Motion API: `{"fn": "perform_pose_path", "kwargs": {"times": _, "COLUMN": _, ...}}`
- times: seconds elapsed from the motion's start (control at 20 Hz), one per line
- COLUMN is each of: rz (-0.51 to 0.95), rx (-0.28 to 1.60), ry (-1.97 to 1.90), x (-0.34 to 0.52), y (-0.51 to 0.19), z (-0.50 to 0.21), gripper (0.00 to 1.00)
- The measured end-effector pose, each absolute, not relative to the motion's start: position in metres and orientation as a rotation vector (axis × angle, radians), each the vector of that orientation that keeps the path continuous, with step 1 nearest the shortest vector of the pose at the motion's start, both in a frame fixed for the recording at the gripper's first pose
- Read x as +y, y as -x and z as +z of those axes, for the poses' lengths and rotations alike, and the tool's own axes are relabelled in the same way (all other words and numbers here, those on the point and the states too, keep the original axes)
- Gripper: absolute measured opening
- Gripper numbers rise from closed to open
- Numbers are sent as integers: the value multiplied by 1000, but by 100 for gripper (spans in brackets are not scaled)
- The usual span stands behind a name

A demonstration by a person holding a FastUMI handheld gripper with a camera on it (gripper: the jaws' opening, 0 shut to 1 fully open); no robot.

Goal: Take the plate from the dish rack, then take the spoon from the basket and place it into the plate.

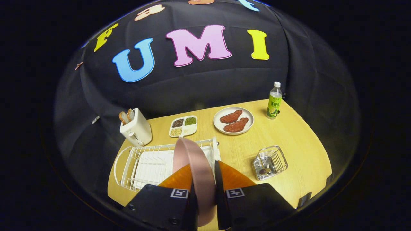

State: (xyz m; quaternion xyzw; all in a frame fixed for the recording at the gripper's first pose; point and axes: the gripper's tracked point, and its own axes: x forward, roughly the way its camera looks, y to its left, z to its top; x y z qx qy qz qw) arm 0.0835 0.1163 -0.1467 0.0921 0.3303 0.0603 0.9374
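Above table [298, 141], claw [204, 179] gripping plate [192, 160]

The green bottle [274, 102] at the table's far corner carries a label with printed characters, too small and blurred to read. Each finger mount of the gripper [205, 175] bears a square black-and-white marker, a coded pattern without letters. No other text is readable.

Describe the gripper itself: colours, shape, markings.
The gripper has two wedge-shaped orange fingers with dark inner pads, mounted on black blocky housings. Each housing carries a square black-and-white marker near the finger's base, and small screws show along the lower edge. No cables are visible.
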Motion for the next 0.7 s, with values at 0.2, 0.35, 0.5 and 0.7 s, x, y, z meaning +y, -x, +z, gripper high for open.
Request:
{"fn": "perform_pose_path", "kwargs": {"times": 0.2, "rz": 185, "rx": 750, "ry": -273, "x": 64, "y": -47, "z": -155, "gripper": 28}}
{"fn": "perform_pose_path", "kwargs": {"times": 0.35, "rz": 242, "rx": 812, "ry": -337, "x": 29, "y": -19, "z": -168, "gripper": 27}}
{"fn": "perform_pose_path", "kwargs": {"times": 0.5, "rz": 290, "rx": 882, "ry": -374, "x": 2, "y": 1, "z": -198, "gripper": 27}}
{"fn": "perform_pose_path", "kwargs": {"times": 0.7, "rz": 338, "rx": 946, "ry": -417, "x": -16, "y": 5, "z": -243, "gripper": 27}}
